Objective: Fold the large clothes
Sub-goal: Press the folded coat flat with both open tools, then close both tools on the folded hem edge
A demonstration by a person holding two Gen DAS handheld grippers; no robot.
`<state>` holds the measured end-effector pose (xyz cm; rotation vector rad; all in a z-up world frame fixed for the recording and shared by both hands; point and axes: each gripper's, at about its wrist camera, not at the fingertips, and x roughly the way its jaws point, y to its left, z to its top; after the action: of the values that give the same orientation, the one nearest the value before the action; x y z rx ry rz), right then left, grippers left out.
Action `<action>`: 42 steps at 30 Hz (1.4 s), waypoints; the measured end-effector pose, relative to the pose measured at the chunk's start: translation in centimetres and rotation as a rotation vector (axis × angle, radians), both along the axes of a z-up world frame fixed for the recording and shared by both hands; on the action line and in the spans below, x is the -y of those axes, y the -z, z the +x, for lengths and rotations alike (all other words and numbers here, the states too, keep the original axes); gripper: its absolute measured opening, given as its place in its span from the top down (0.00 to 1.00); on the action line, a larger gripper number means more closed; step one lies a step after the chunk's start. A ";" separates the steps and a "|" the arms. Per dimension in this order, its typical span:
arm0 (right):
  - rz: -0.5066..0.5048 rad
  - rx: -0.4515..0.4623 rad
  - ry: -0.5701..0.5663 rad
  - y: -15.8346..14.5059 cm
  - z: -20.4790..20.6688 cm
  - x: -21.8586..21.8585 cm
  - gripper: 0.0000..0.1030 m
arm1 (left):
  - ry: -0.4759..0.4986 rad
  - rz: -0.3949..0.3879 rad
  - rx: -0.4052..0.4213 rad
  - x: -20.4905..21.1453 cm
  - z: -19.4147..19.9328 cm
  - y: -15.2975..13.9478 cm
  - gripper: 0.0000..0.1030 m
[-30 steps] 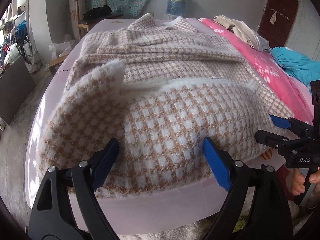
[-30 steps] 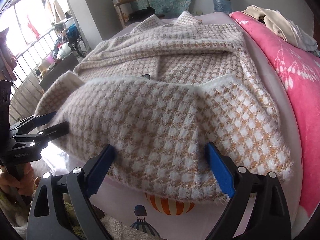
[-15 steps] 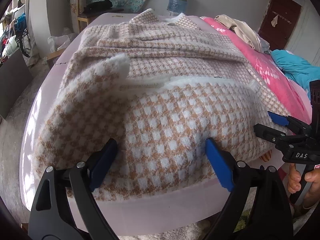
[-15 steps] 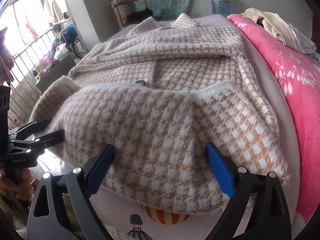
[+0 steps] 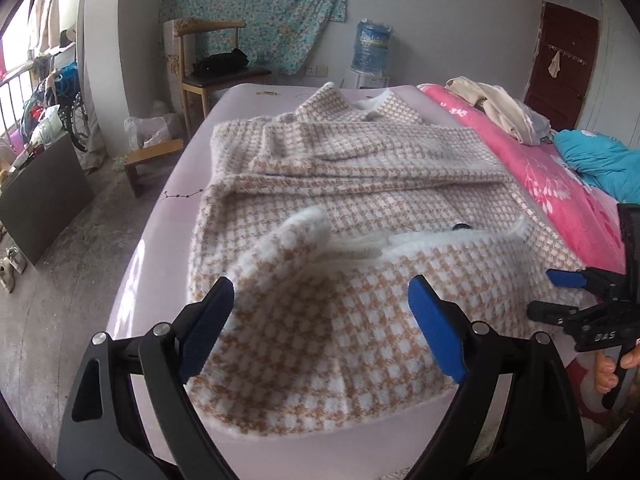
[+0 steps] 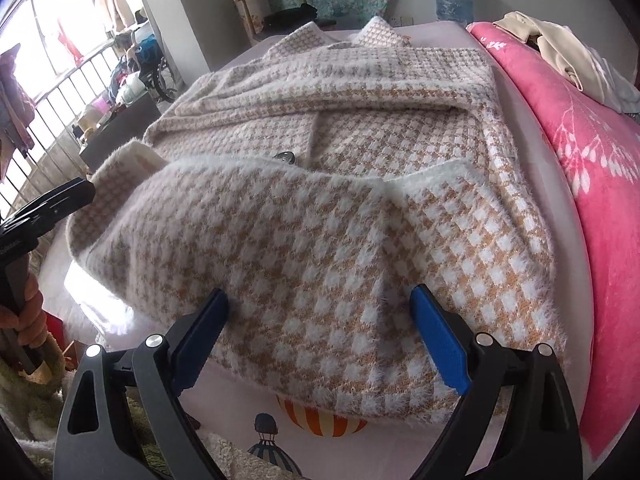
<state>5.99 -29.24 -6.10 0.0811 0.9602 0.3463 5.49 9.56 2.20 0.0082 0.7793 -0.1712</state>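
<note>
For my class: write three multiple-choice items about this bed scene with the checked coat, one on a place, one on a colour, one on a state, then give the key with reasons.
1. Where does the beige garment pile lie?
A. on the pink blanket
B. on the wooden chair
C. on the floor

2. What colour are the pads on the left gripper's jaws?
A. red
B. blue
C. green

3. How does the houndstooth coat's near hem lie?
A. hanging off the bed's edge
B. rolled into a ball
C. folded up over the coat's body

Key: 1 A, the pile rests on the pink blanket at the bed's far right. 2 B, both pads show blue in the left wrist view. 3 C, the hem's white lining edge lies turned over the coat's middle, beside a button.
</note>
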 end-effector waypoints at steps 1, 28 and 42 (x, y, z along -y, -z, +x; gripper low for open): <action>0.008 0.001 0.002 -0.3 0.1 0.2 0.13 | -0.010 0.032 -0.005 0.0 0.4 0.2 0.22; -0.072 0.070 0.064 -3.6 4.8 -1.5 0.98 | -0.065 -0.261 -0.045 -7.7 5.2 3.1 0.90; -0.062 -0.017 0.193 -2.5 5.6 4.4 0.51 | -0.098 -0.107 -0.126 -5.8 6.3 4.6 0.86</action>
<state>11.64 -33.64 -3.58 0.1195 0.9705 0.1384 11.80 15.38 -2.43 -0.1430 0.8933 -0.1207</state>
